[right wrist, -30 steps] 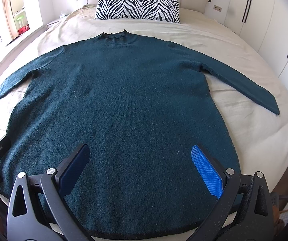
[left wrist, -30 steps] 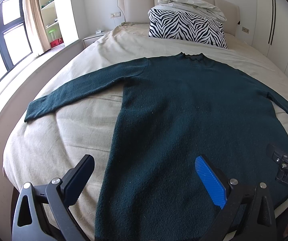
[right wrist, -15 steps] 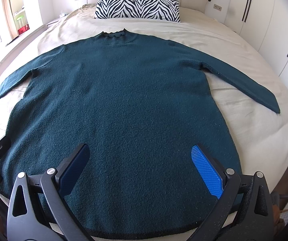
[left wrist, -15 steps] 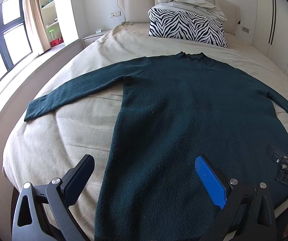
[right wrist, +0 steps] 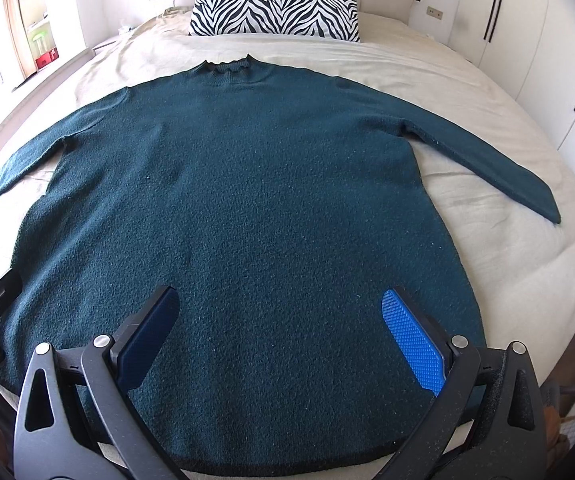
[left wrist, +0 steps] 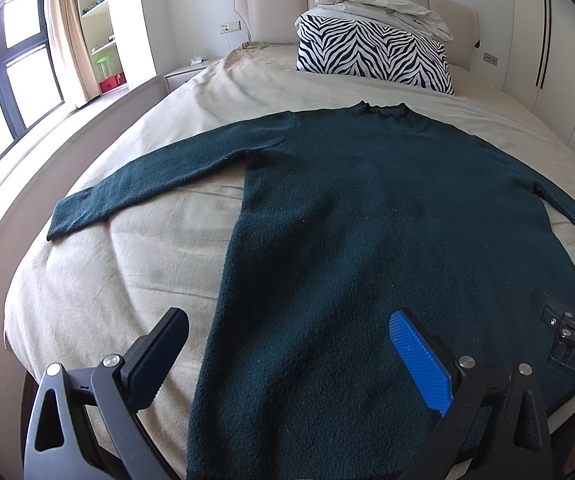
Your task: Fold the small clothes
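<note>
A dark teal long-sleeved sweater (left wrist: 367, 220) (right wrist: 247, 184) lies flat on the bed, collar toward the headboard and both sleeves spread outward. My left gripper (left wrist: 287, 328) hovers open over the sweater's lower left edge, holding nothing. Over the middle of the hem, my right gripper (right wrist: 277, 312) is open and empty too. Part of the right gripper shows at the right edge of the left wrist view, and part of the left gripper at the left edge of the right wrist view.
The sweater rests on a beige bed sheet (left wrist: 107, 280) (right wrist: 527, 280). A zebra-striped pillow (left wrist: 371, 56) (right wrist: 275, 8) with a folded pale duvet (left wrist: 379, 0) on top sits by the headboard. A window and shelves (left wrist: 99, 20) stand left, white wardrobes (right wrist: 547, 60) right.
</note>
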Available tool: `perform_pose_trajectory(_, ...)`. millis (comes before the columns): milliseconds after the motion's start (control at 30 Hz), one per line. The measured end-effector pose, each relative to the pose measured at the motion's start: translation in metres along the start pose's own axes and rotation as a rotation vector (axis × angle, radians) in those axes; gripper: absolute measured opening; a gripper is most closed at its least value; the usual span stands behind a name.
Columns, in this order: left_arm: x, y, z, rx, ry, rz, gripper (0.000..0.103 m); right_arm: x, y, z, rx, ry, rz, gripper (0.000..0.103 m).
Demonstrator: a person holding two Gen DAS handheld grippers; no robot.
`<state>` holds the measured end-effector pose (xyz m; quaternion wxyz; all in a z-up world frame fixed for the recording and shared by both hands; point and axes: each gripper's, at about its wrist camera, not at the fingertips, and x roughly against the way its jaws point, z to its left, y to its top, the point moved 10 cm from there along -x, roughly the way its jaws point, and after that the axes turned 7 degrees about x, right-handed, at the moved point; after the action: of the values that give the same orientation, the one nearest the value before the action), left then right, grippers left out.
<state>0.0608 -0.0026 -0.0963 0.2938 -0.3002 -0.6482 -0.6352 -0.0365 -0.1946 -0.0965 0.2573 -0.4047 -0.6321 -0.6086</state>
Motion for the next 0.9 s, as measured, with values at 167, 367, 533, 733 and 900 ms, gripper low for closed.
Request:
perform_pose_trajectory(167, -0.001, -0.002, -0.001, -0.001, 0.0, 0.0, 0.103, -0.001, 0.0, 0.0, 0.0, 0.002, 0.003, 0.103)
perform_pose_trajectory(367, -0.003, -0.003, -0.003, -0.012, -0.003, -0.004, 0.103, -0.003, -0.001, 0.001, -0.001, 0.005, 0.008, 0.103)
perform_pose_trajectory(533, -0.005, -0.005, -0.003, 0.001, -0.018, 0.013, 0.103, -0.005, -0.001, 0.001, -0.005, 0.012, 0.012, 0.103)
perform_pose_trajectory(733, -0.01, -0.01, -0.015, 0.047, -0.137, 0.087, 0.103, 0.0, 0.011, -0.026, -0.13, 0.151, -0.056, 0.103)
perform_pose_trajectory(900, -0.016, -0.019, -0.02, 0.058, -0.155, 0.115, 0.103, 0.007, 0.026, -0.138, -0.446, 0.225, -0.219, 0.103)
